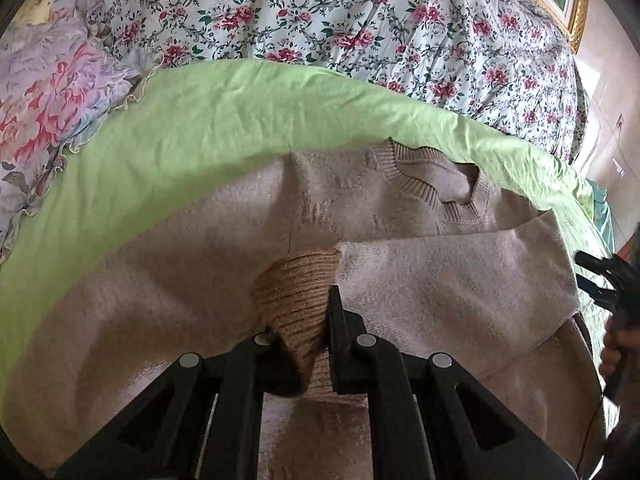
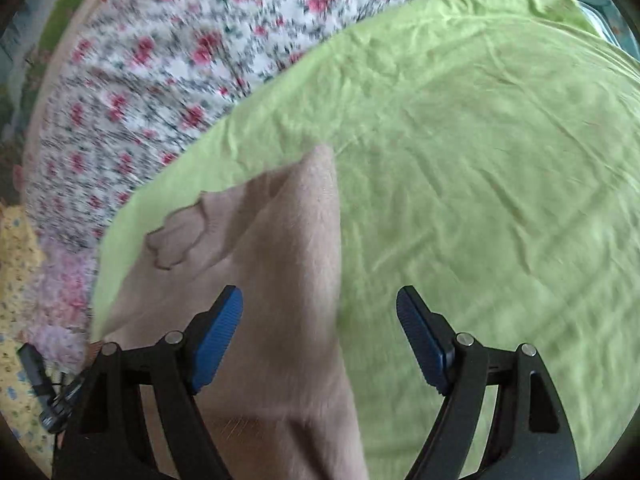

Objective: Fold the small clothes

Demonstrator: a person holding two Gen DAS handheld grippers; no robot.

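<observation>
A bed fills both views. On the far left lies a frilly flowered cloth (image 1: 44, 92). Beyond the grippers a white quilt (image 1: 320, 12) with red flowers covers the bed. A gold picture frame (image 1: 576, 4) leans at the far right. Nearer lies a green sheet (image 1: 224, 120).

A tan sweater (image 1: 160, 280) lies flat on the green sheet, right under the left gripper (image 1: 304, 320). Its neck hole (image 1: 440, 180) is ahead and a bit to the right. The left gripper is pinched tight on the ribbed cuff (image 1: 296, 292), which bunches up between its jaws. One sleeve (image 1: 460, 280) is folded across the sweater to the right.

The right gripper (image 2: 320, 344) has its jaws wide apart and holds nothing. The sweater's edge sits under its left blue pad (image 2: 218, 344). Its right pad (image 2: 422, 344) hangs over bare green sheet.
</observation>
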